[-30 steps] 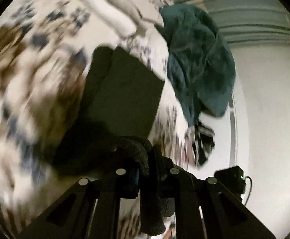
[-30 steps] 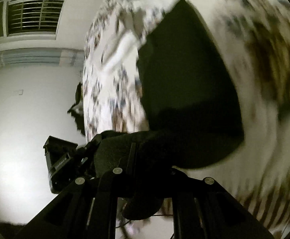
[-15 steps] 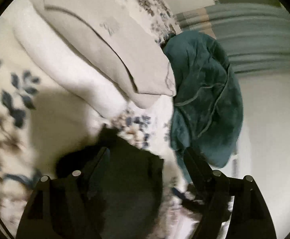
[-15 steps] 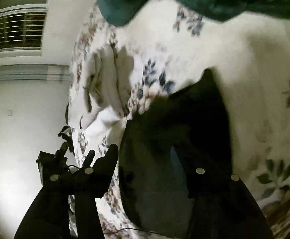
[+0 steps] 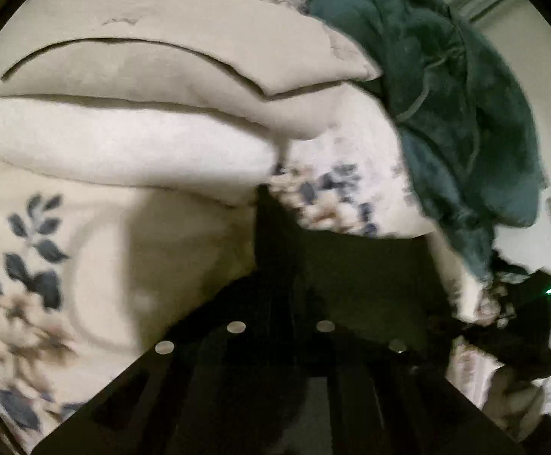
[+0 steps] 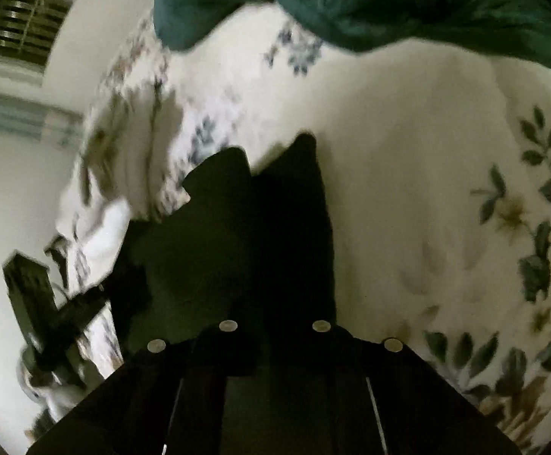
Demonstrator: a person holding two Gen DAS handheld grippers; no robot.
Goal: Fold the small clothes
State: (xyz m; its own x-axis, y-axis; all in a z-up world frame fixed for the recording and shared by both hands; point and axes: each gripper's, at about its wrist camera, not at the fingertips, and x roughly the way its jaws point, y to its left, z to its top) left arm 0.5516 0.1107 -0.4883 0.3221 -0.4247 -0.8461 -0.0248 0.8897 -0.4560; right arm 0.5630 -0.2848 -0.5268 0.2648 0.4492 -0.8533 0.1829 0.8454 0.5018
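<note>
A dark, nearly black small garment [image 5: 351, 276] lies on the flowered bedsheet [image 5: 97, 250]. In the left wrist view my left gripper [image 5: 281, 265] sits low over the garment's near edge, its black fingers lost against the cloth. In the right wrist view the same garment [image 6: 199, 258] lies at the bed's left edge, and my right gripper [image 6: 275, 197] reaches over it, with one dark fingertip [image 6: 306, 159] standing out against the sheet. Whether either gripper pinches cloth is hidden by darkness and blur.
A beige pillow [image 5: 169, 57] lies on a white one [image 5: 124, 148] beyond the garment. A crumpled teal blanket [image 5: 461, 102] hangs at the bed's edge and shows in the right wrist view [image 6: 389, 0]. A black device [image 6: 29, 295] stands off the bed's left side.
Both grippers were shut on the garment and carrying it a second ago, then opened over it on the sheet. Now their screws sit closer together and both have moved in lower.
</note>
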